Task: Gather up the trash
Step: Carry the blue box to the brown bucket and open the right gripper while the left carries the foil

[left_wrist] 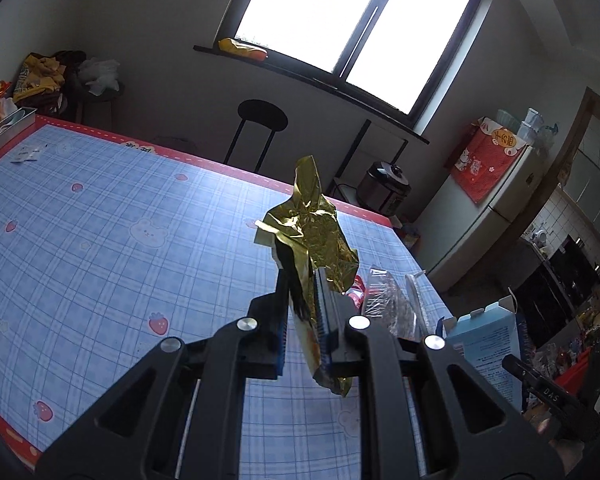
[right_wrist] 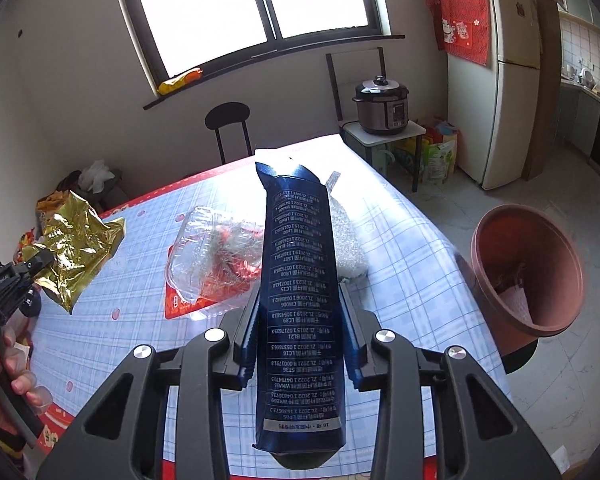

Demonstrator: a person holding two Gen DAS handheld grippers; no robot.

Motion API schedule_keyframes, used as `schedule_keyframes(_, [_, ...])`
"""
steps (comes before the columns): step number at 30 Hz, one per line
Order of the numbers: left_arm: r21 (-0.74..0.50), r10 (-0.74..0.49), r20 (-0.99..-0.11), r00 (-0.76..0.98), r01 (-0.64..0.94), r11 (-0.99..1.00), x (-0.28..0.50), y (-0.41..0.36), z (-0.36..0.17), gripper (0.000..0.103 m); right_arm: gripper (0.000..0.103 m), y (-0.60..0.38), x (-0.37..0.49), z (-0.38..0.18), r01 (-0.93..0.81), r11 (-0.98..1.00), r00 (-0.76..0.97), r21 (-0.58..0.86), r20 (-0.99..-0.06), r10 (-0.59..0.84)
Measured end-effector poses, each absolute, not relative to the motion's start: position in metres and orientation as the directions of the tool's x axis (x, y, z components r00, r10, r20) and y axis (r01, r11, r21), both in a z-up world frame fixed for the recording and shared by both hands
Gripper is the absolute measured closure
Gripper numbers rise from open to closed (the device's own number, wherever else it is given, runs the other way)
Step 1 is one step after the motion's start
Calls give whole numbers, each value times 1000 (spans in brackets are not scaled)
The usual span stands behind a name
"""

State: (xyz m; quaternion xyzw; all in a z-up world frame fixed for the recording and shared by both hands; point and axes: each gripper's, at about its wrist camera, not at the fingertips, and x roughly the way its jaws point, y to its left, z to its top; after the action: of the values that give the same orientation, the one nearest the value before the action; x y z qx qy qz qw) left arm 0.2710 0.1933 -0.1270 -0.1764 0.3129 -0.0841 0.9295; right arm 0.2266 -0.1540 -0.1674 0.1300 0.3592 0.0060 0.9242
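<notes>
My left gripper (left_wrist: pixel 300 280) is shut on a crumpled gold foil wrapper (left_wrist: pixel 316 232), held up above the blue plaid table (left_wrist: pixel 100 240). The right wrist view shows that wrapper (right_wrist: pixel 76 248) at the left, in the left gripper (right_wrist: pixel 34 262), with a person's hand (right_wrist: pixel 16 376) on the handle. My right gripper (right_wrist: pixel 300 294) is shut on a long dark blue carton (right_wrist: pixel 300 240) printed with white text, its pads pressing both sides. The carton (left_wrist: pixel 484 344) shows at the lower right of the left wrist view. A brown bin (right_wrist: pixel 528 276) with white paper inside stands on the floor beside the table's right edge.
A clear plastic clamshell (right_wrist: pixel 216 256) lies on a red packet in the middle of the table, a pale padded pouch (right_wrist: pixel 348 240) behind the carton. A small sachet (left_wrist: pixel 28 154) lies at the far left. Beyond the table are a black stool (right_wrist: pixel 228 120), a cooker (right_wrist: pixel 382 104) and a fridge (right_wrist: pixel 500 80).
</notes>
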Motion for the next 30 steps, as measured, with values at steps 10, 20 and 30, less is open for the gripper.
schedule_keyframes(10, [-382, -347, -484, 803, 163, 910, 264, 83, -83, 87, 69, -284, 211, -125, 184, 950, 822, 253, -569, -8])
schedule_keyframes(20, [-362, -401, -463, 790, 245, 900, 257, -16, -63, 87, 69, -433, 213, -115, 359, 915, 812, 187, -545, -208])
schedule_keyframes(30, [-352, -407, -467, 785, 257, 900, 249, -66, -67, 87, 68, -486, 232, -138, 365, 917, 780, 163, -591, -206])
